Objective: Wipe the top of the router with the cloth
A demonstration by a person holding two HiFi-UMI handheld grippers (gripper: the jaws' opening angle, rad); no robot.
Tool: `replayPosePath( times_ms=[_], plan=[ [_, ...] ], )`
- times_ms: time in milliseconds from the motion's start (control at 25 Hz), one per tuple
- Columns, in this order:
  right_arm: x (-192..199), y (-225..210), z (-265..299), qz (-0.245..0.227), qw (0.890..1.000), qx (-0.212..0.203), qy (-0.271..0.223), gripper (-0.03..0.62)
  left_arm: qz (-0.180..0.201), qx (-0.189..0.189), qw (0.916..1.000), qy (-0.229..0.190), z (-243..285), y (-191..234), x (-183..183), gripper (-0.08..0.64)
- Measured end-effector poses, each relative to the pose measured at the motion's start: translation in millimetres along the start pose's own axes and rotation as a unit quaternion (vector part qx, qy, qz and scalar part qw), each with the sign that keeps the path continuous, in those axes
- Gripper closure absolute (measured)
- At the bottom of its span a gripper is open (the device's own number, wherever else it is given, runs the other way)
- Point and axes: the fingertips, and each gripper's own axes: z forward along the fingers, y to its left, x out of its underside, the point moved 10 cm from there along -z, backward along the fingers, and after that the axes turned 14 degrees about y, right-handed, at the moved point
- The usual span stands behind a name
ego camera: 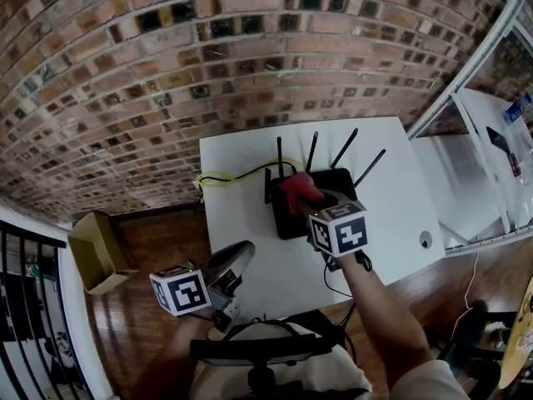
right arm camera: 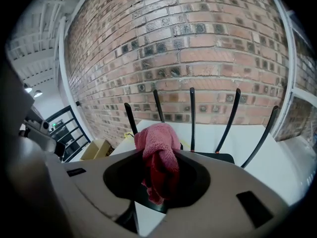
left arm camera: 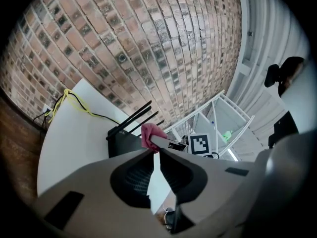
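Router (ego camera: 287,219) sits mid-surface, black, with its antennas (ego camera: 312,150) standing along the rear side, toward the brick wall (ego camera: 208,48). My right claw (ego camera: 306,200) is clamped on the pink cloth (ego camera: 298,187), which is bunched between the jaws over the router's top, left half. I cannot confirm contact with the top. My left claw (ego camera: 240,255) has its jaws brought together on nothing. It hangs at the near-left edge of the white surface (ego camera: 241,215), well apart from the router.

A yellow cable (ego camera: 226,176) runs from the surface's left edge to the router's rear-left corner. A small round item (ego camera: 426,240) lies near the right edge. The surface is bare on both sides of the router. A cardboard box (ego camera: 96,252) sits on the floor to the left, and a white frame (ego camera: 466,82) borders the right side.
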Motion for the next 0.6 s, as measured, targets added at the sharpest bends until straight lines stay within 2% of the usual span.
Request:
replayPosePath(
  times_ms=[240, 600],
  plan=[
    [6, -2, -12, 0.023, 0.999, -0.018, -0.015, 0.465, -0.003, -0.002, 1.0000, -0.005, 0, 0, 0, 0.525],
    [16, -2, -35, 0.062, 0.996, -0.033, -0.059, 0.465, 0.001, 0.018, 0.9997, -0.017, -4, -2, 0, 0.525]
  ],
)
